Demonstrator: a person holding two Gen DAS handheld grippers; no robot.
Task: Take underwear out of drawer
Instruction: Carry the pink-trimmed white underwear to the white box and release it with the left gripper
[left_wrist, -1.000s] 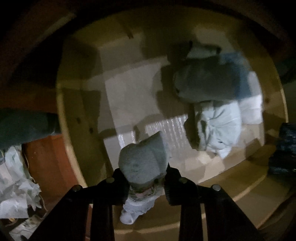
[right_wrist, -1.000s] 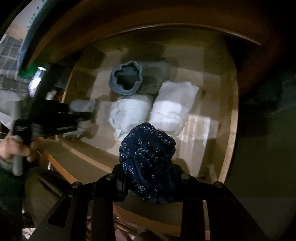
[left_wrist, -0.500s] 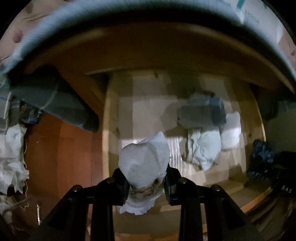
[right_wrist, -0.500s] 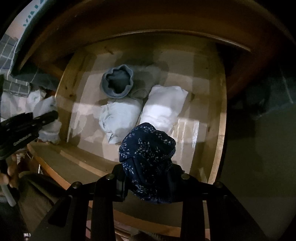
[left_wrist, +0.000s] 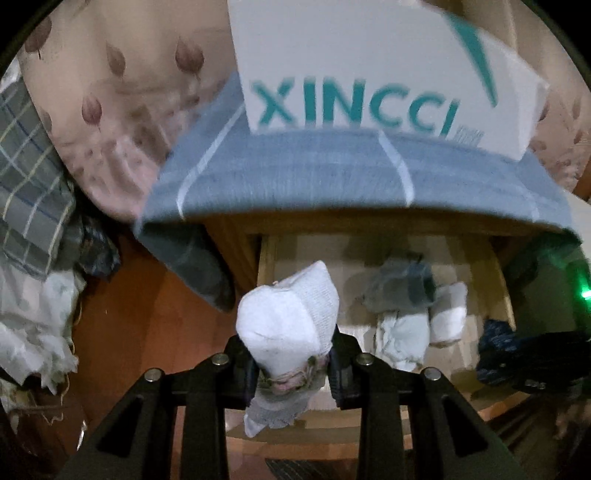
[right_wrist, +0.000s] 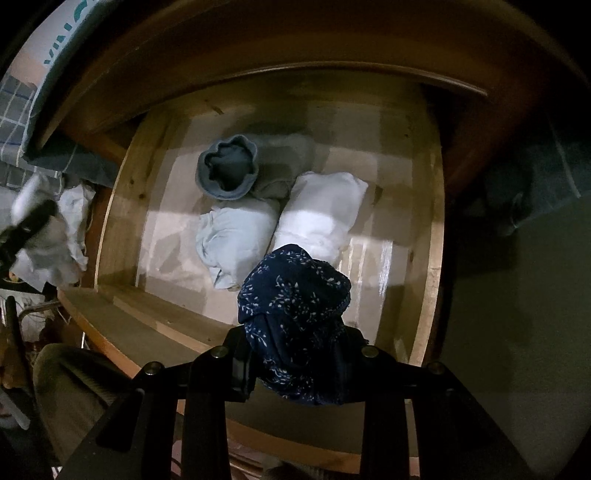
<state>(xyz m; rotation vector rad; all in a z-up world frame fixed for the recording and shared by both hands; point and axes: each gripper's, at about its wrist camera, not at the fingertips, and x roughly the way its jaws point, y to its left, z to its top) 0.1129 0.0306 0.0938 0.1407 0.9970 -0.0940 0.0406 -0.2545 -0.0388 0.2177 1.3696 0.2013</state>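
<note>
My left gripper (left_wrist: 293, 363) is shut on a rolled white underwear bundle (left_wrist: 290, 325), held well above the open wooden drawer (left_wrist: 266, 266). My right gripper (right_wrist: 299, 363) is shut on a dark navy patterned underwear roll (right_wrist: 295, 306) and hangs over the drawer's front right part. Inside the drawer (right_wrist: 122, 206) lie a grey-blue roll (right_wrist: 227, 171), a pale blue roll (right_wrist: 236, 242) and a white roll (right_wrist: 321, 214). The left wrist view shows the same rolls (left_wrist: 406, 306) small and below, with the navy roll (left_wrist: 496, 338) at the right edge.
A blue-grey striped cloth (left_wrist: 332, 177) covers the top above the drawer, with a white lettered box (left_wrist: 369, 74) on it. Floral bedding (left_wrist: 110, 92) and a plaid cloth (left_wrist: 29, 177) lie to the left. Crumpled white fabric (left_wrist: 33, 332) sits on the reddish floor (left_wrist: 147, 332).
My left gripper has risen with the white bundle and tilted up, so the cloth-covered top and box came into view. The right gripper kept still with the navy roll.
</note>
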